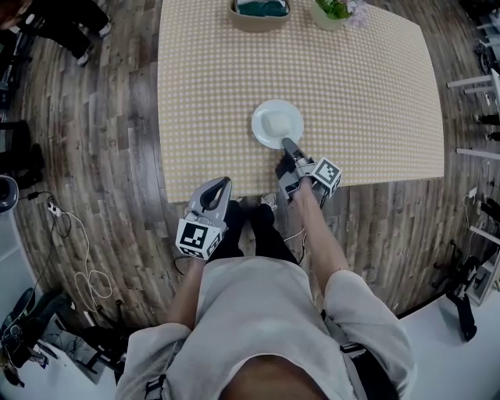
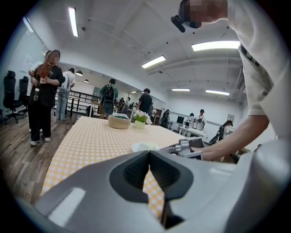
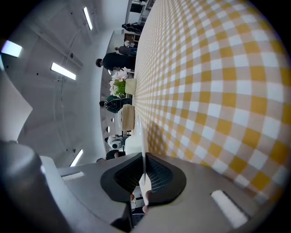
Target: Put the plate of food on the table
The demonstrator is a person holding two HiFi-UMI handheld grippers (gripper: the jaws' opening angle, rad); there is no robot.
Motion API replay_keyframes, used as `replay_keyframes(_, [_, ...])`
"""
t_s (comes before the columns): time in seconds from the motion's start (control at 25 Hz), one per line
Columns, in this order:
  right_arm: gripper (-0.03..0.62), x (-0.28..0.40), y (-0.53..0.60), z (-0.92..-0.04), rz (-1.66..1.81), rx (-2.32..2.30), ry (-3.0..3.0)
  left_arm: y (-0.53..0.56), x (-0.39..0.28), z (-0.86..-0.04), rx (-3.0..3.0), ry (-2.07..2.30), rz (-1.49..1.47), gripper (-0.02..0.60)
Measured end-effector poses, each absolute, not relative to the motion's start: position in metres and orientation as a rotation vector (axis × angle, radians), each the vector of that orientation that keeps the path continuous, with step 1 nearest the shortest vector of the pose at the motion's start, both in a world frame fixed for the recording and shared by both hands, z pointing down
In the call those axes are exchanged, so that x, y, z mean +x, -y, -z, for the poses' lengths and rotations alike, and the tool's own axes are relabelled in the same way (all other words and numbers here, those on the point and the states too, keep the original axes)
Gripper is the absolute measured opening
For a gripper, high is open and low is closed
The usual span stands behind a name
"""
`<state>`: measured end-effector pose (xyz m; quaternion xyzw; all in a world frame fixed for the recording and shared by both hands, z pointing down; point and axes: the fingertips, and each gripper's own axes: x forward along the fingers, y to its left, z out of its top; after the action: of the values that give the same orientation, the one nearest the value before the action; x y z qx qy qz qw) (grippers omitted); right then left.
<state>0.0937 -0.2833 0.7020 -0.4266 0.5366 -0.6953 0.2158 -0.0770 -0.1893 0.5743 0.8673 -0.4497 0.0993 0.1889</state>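
Observation:
A white plate (image 1: 277, 123) with a pale mound of food lies on the yellow checked tablecloth (image 1: 359, 86), near the table's front edge. My right gripper (image 1: 287, 144) is shut on the plate's near rim. In the right gripper view that rim (image 3: 143, 136) runs edge-on as a thin white line between the pressed jaws of the right gripper (image 3: 144, 159). My left gripper (image 1: 224, 183) hangs just off the front edge of the table, left of the plate, jaws together and empty. The left gripper view shows the left gripper (image 2: 148, 154) shut, with the plate (image 2: 144, 146) beyond it.
A basket (image 1: 260, 12) and a flower pot (image 1: 332, 11) stand at the table's far edge. Cables (image 1: 82, 266) trail over the wooden floor at the left. Several people (image 2: 45, 91) stand beyond the table's far end.

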Motion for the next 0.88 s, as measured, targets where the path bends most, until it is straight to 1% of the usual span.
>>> replay_keyframes(0.2, [0.012,0.085,0.316,-0.699,1.895,-1.118,-1.507,0.188,-0.076,-0.575,2.433,1.263,-0.272,0.01])
replay_keyframes(0.44, [0.014,0.083,0.341,-0.707,1.887,-1.146,-1.481,0.19,-0.085,-0.577,2.415,1.275,-0.27,0.01])
replay_keyframes(0.88, [0.014,0.08,0.347,-0.713,1.915,-1.174,-1.434,0.182,-0.087,-0.579,2.406,1.278,-0.266,0.01])
